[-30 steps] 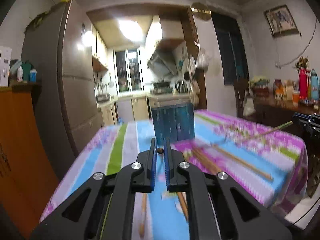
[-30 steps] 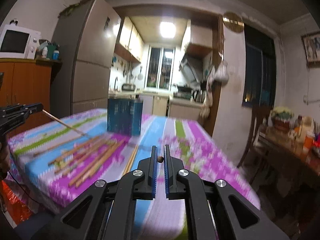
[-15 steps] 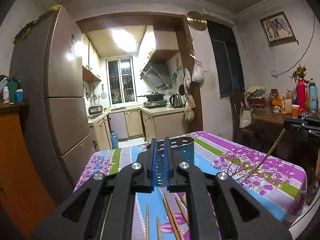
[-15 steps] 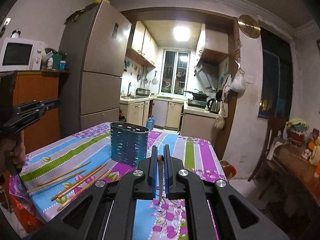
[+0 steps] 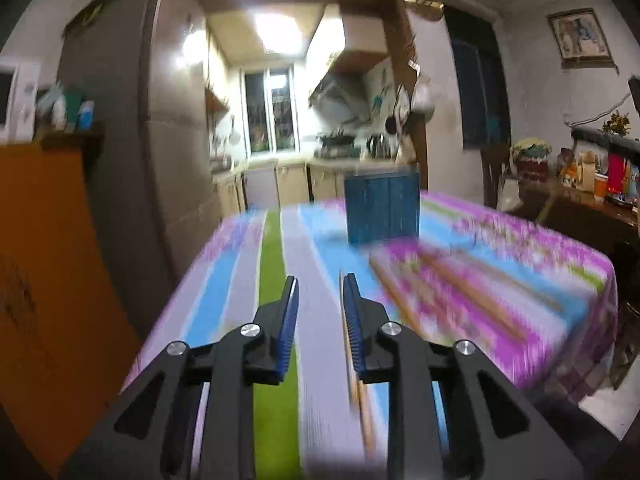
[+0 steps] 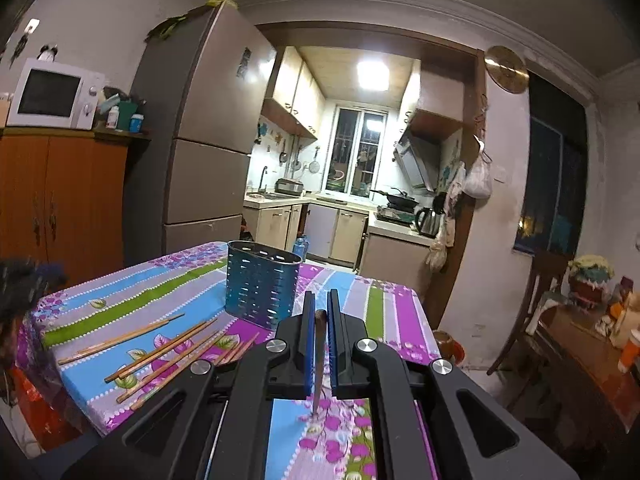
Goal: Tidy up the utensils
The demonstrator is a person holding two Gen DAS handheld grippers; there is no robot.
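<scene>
A blue perforated utensil holder (image 6: 262, 284) stands upright on the flowered tablecloth; it also shows blurred in the left wrist view (image 5: 382, 208). Several wooden chopsticks (image 6: 160, 354) lie loose on the cloth left of my right gripper. My right gripper (image 6: 320, 312) is shut on one chopstick (image 6: 319, 360) that hangs down, its tip touching the cloth. My left gripper (image 5: 318, 292) is open and empty above the table, with a chopstick (image 5: 358, 380) lying on the cloth under its right finger.
The table (image 6: 384, 312) has its right edge close to my right gripper. A fridge (image 6: 208, 140) and orange cabinet (image 6: 60, 196) stand left. A chair and a cluttered side table (image 6: 592, 344) stand right. The kitchen lies behind.
My left gripper has opened and dropped low toward the table's left side; its view is motion-blurred. My right gripper stays shut on the chopstick and has barely moved.
</scene>
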